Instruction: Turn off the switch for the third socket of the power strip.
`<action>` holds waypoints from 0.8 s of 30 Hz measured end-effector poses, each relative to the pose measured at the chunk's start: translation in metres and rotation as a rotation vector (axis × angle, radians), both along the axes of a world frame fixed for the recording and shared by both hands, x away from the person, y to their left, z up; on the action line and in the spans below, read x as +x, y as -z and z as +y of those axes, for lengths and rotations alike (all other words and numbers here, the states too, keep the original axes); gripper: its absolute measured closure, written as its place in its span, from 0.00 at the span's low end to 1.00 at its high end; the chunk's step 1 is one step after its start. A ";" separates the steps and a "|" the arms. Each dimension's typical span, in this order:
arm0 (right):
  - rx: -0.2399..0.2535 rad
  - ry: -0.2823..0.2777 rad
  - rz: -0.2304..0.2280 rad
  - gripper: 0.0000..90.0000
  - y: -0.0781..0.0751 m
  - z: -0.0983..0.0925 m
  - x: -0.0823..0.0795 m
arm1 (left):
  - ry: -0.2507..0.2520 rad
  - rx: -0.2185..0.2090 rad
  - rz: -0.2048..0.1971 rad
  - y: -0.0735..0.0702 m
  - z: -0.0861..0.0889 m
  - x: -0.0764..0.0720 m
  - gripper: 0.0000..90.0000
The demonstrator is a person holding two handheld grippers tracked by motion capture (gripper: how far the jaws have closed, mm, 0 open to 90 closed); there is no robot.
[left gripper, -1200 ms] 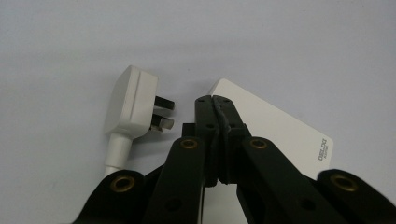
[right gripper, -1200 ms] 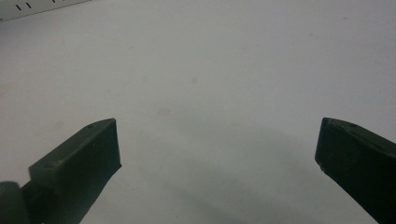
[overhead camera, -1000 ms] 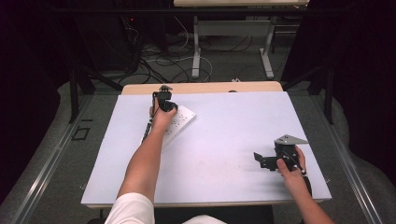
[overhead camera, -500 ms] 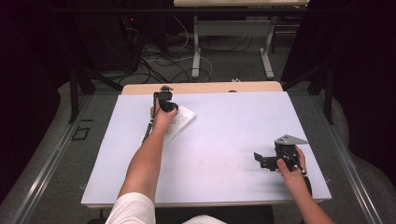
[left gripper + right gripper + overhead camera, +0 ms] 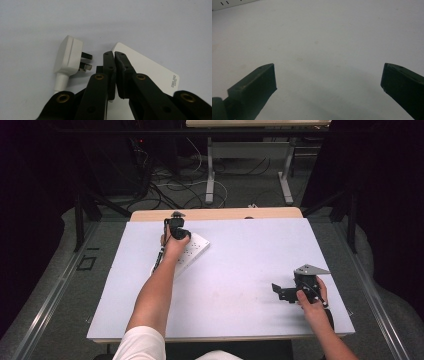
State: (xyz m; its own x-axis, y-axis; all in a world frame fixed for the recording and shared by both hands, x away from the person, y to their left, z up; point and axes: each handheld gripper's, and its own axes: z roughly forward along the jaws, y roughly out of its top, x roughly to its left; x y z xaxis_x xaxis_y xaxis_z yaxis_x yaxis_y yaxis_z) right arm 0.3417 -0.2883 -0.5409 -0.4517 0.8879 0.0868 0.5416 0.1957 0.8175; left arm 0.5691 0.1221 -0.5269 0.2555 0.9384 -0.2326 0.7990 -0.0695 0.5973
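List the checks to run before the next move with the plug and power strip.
1. Plug free, lying on the table beside the power strip: ok.
2. Plug pins face the strip: ok.
3. Left gripper open wide enough for the plug: not ok, fingers nearly together.
4. Right gripper open, nothing between its fingers: ok.
5. Strip held steady: cannot tell.

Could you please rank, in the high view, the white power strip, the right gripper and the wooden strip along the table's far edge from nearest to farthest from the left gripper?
1. The white power strip, right under the left gripper at the table's far left.
2. The wooden strip, just beyond it along the far edge.
3. The right gripper, near the table's front right.
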 end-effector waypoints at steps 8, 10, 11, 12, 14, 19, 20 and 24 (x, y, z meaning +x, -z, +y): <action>-0.004 0.000 0.000 0.00 0.000 0.000 0.000 | 0.010 0.002 0.003 -0.001 0.002 -0.001 0.90; -0.002 0.002 -0.003 0.00 0.000 0.001 0.001 | 0.011 0.006 0.003 -0.002 0.002 -0.001 0.88; -0.003 0.001 -0.007 0.00 0.001 0.001 0.001 | 0.007 0.008 0.005 -0.002 0.002 -0.001 0.88; -0.007 -0.001 -0.002 0.00 0.001 0.001 0.001 | 0.007 0.010 0.003 -0.003 0.002 -0.001 0.87; -0.007 0.001 -0.006 0.00 0.001 0.001 0.001 | 0.014 0.007 -0.002 -0.004 0.003 -0.002 0.85; -0.008 -0.006 -0.002 0.00 0.001 0.001 0.001 | 0.015 0.003 -0.005 -0.007 0.003 -0.003 0.80; -0.008 -0.005 -0.001 0.00 0.001 0.001 0.001 | 0.020 0.006 -0.004 -0.007 0.003 -0.003 0.79; -0.003 -0.007 0.002 0.00 0.001 0.001 0.001 | 0.017 0.004 0.001 -0.008 0.003 -0.004 0.75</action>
